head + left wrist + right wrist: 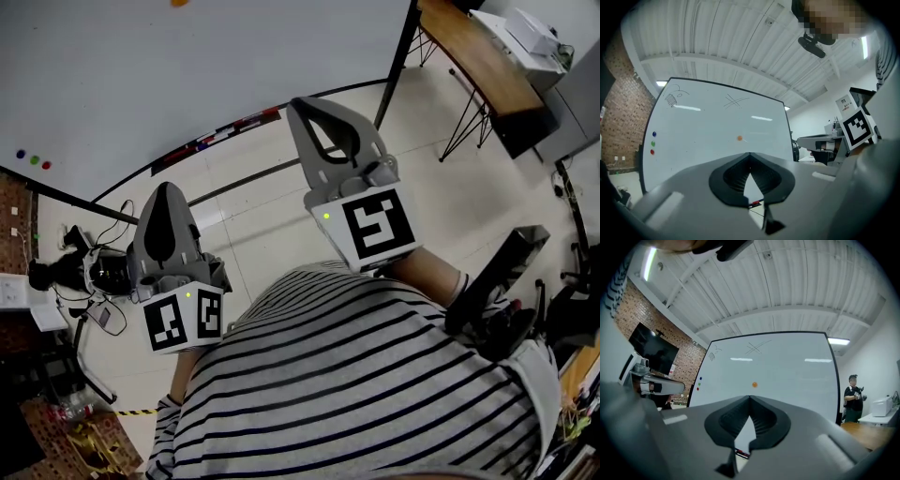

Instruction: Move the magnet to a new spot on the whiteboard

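Facing whiteboard (717, 126), orange magnet (739, 138) mid-board, brick wall (623, 108) beside; left gripper (750, 157), right gripper (749, 399) jaws clenched empty.

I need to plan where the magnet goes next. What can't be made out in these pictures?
Magnet: head view, cut off by the top edge; only a tiny orange dot in both gripper views.
Whiteboard bottom edge: mostly hidden behind the left gripper in its view and the right gripper in its own.
Scribbles near its top: too faint and small to read.

Bright, even overhead light (strips glare on the whiteboard (787, 380)); both gripper views bend and darken at edges.
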Motion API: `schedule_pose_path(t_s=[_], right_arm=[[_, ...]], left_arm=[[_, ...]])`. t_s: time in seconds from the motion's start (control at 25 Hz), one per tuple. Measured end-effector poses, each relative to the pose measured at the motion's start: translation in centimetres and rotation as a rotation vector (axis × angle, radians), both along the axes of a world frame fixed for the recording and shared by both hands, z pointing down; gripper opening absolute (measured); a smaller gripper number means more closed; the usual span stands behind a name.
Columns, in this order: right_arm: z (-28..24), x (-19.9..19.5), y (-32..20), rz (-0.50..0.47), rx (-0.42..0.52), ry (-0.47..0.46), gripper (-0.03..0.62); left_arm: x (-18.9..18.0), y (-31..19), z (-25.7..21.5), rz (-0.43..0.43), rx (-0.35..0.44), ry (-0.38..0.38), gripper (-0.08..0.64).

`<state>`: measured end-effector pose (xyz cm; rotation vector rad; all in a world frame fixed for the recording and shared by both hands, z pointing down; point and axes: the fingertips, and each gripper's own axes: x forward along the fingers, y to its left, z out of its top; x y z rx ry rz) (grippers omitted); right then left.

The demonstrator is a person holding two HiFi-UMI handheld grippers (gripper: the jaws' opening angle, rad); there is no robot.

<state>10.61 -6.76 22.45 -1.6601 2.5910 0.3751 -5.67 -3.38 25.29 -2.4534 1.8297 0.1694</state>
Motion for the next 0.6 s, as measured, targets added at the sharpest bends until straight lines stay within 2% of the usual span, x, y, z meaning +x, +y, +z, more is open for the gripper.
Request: schedule_pose_path(t_s=[0.2, 0.6], right_arm=[[-0.6, -0.8, 2.5, 0.009, -0.003, -0.017, 0.0], [0.7, -3.7, 2.7, 0.042, -0.045, 0.042, 0.0]], left_arm=[[-0.9, 2.0, -0.6, 0.007, 0.001, 0.0, 0.017], [-3.7, 2.0, -0.1, 0.034, -0.02, 0.022, 0.017]])
